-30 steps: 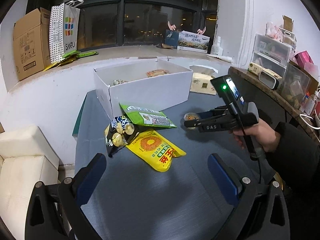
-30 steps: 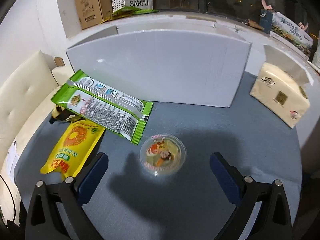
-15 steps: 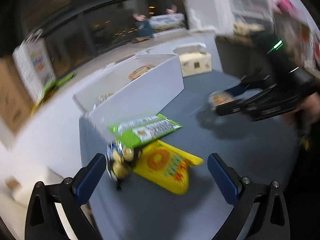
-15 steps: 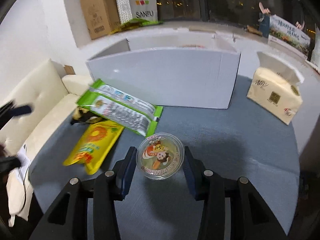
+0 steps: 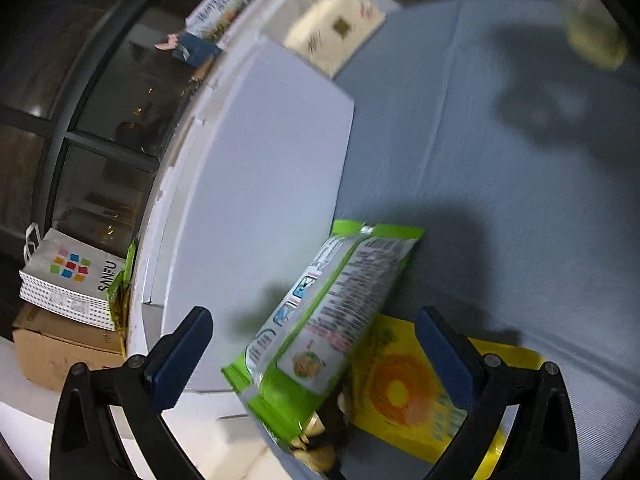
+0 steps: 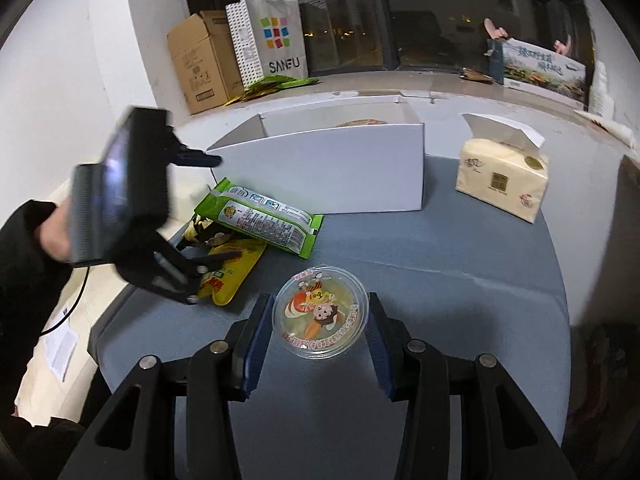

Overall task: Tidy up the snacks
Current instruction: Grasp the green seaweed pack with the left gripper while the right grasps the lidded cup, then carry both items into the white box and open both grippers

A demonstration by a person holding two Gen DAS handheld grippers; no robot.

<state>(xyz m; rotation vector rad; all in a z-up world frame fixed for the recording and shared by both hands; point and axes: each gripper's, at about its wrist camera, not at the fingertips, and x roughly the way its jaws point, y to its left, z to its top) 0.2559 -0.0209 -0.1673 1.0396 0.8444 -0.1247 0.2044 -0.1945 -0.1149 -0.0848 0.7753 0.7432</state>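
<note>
A soft pack of tissues (image 6: 501, 178) sat on the gray table (image 6: 460, 280), off to the right, with a white paper flap sticking up on top. Behind the table ran a long pale ledge (image 6: 440, 84) under a dark window (image 6: 432, 16). On the left end of the ledge stood a brown cardboard box (image 6: 198, 64). A white paper bag (image 6: 272, 42) with little colored squares and the word SANFU stood just beside the cardboard box, touching it. Some flat green and yellow packets (image 6: 276, 84) lay at the foot of the paper bag. At the right end of the ledge stood a long printed carton (image 6: 540, 66). A cream sofa (image 6: 60, 344) sat low on the left, beside the table.
</note>
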